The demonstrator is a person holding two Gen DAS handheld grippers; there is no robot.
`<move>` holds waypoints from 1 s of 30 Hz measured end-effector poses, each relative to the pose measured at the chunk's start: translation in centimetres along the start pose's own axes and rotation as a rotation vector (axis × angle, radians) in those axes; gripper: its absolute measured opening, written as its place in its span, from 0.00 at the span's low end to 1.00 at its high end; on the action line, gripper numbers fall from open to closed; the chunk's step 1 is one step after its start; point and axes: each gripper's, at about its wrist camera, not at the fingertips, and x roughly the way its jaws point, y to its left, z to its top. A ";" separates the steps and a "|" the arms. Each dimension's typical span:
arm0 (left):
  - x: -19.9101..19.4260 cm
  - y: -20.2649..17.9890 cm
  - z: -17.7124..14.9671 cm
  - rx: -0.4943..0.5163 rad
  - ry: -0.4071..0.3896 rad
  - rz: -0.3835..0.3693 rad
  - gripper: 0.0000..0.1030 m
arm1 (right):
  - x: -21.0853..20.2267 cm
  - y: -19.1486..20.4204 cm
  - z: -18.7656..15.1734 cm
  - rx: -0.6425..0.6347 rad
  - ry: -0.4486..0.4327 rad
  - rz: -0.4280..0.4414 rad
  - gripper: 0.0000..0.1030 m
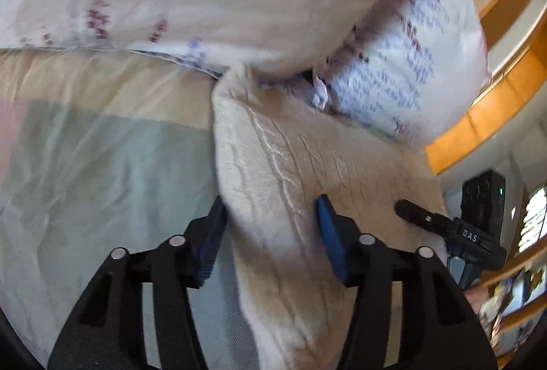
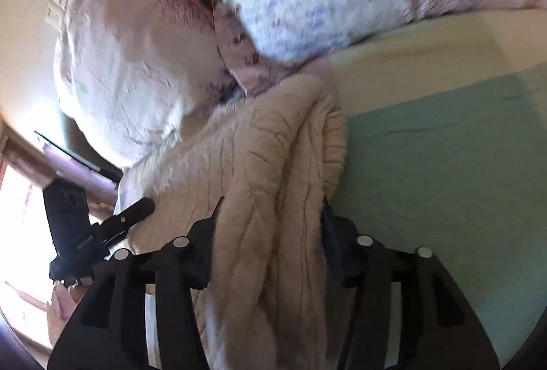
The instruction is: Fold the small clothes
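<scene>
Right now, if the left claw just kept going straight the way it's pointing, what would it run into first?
The fuzzy beige garment, already lying between the left claw fingers and stretching ahead. Beyond it sits the floral pillow, probably next, though blur makes depth uncertain.

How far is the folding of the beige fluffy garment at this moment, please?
Done: the beige fluffy garment lies on the bed near the pillows, apparently doubled along one edge. In hand: both the left gripper and the right gripper have their jaws wide apart with cloth between them, not visibly clamped. Left: the garment looks bunched, not a neat flat packet, so further folds probably remain.
</scene>
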 end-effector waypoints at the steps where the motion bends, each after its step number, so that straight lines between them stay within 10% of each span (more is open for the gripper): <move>1: -1.3 -0.3 -0.1 0.034 -0.041 0.020 0.59 | -1.4 0.3 -0.2 -0.004 -0.048 0.009 0.52; 4: -4.4 -1.8 -0.7 0.110 -0.134 0.044 0.76 | -6.1 1.5 -1.8 -0.036 -0.149 0.135 0.81; 7: -6.6 -2.6 -2.4 0.150 -0.162 0.037 0.84 | -5.6 3.5 -3.2 -0.112 -0.072 0.199 0.86; 11: -7.3 -3.9 -5.0 0.171 -0.141 0.118 0.95 | 0.7 1.4 -3.3 -0.044 0.036 -0.039 0.86; 15: -7.7 -3.8 -8.1 0.201 -0.126 0.278 0.98 | -3.7 2.1 -5.4 -0.026 -0.082 0.009 0.86; 19: -7.0 -3.7 -10.4 0.188 -0.085 0.319 0.98 | -6.9 4.1 -8.4 -0.121 -0.176 -0.159 0.94; 30: -2.8 -4.7 -13.3 0.295 0.035 0.464 0.98 | -0.2 6.5 -13.3 -0.310 0.001 -0.533 0.99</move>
